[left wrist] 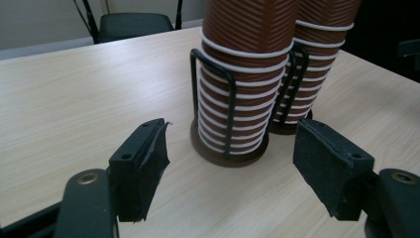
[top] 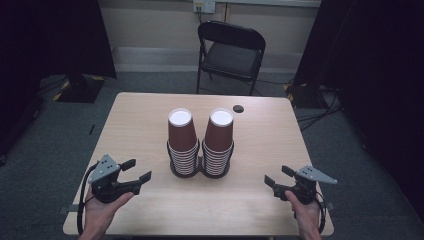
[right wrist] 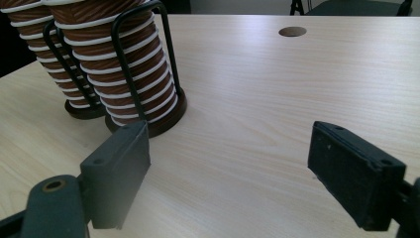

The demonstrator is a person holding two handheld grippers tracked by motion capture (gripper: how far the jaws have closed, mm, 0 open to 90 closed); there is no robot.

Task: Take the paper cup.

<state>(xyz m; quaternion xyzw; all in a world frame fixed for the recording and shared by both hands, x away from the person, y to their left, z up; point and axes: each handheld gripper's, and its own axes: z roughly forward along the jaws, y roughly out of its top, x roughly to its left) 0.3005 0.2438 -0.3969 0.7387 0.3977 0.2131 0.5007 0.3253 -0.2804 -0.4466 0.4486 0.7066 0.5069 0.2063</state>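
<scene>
Two cup stacks stand side by side near the middle of the table (top: 150, 120), each in a black wire holder on a round base. The left stack (top: 182, 142) and the right stack (top: 219, 142) are upright, long axes vertical, mouths down, the white bottoms of the top cups facing up. The holders touch or nearly touch at their bases; I cannot tell which.

The left gripper (top: 136, 170) is held over the table's near left part, jaws aimed toward the left stack and well short of it. In the left gripper view its jaws stand apart with nothing between them, the left stack straight ahead.

The right gripper (top: 276, 176) is over the near right part, pointing left toward the stacks, jaws spread wide and empty
</scene>
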